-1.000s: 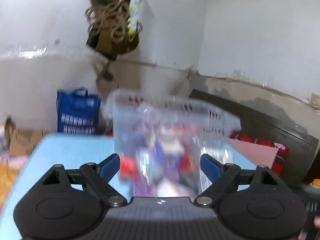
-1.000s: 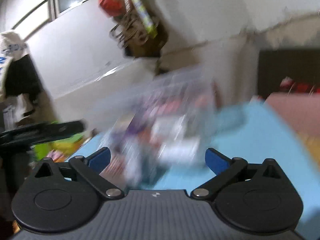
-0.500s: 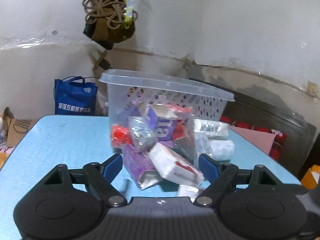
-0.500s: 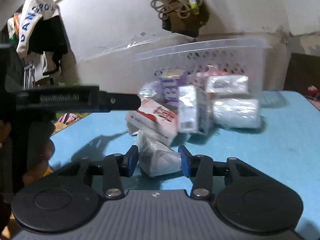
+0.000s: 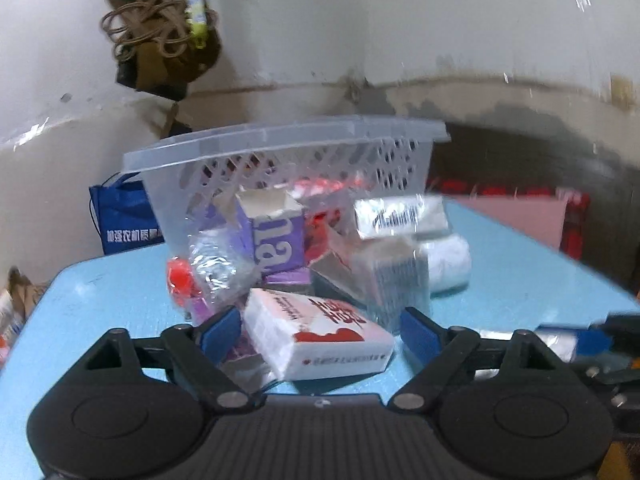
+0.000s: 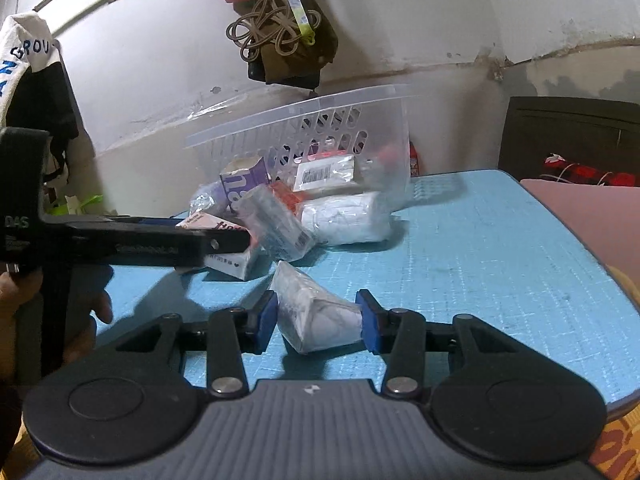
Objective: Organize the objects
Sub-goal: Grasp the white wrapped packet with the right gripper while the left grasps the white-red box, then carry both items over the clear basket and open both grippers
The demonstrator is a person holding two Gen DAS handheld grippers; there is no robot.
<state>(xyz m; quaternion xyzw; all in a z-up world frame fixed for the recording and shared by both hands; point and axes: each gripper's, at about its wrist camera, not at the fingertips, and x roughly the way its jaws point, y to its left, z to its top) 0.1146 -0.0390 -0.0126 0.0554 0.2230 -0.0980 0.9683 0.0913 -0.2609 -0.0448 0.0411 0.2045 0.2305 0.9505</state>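
A clear plastic basket lies tipped on its side on the blue table, with packets and boxes spilling out. My left gripper is open around a white box with red print; it also shows in the right wrist view. A purple carton and a silver pack lie behind it. My right gripper is shut on a white plastic-wrapped packet on the table. The basket stands beyond it.
A white roll in plastic lies by the basket mouth. The left gripper's body crosses the right wrist view at the left. A blue bag stands behind the table. Dark furniture stands to the right.
My right gripper has closed on the white packet and drawn back from the pile. My left gripper has moved closer, around the white box. The basket stays tipped.
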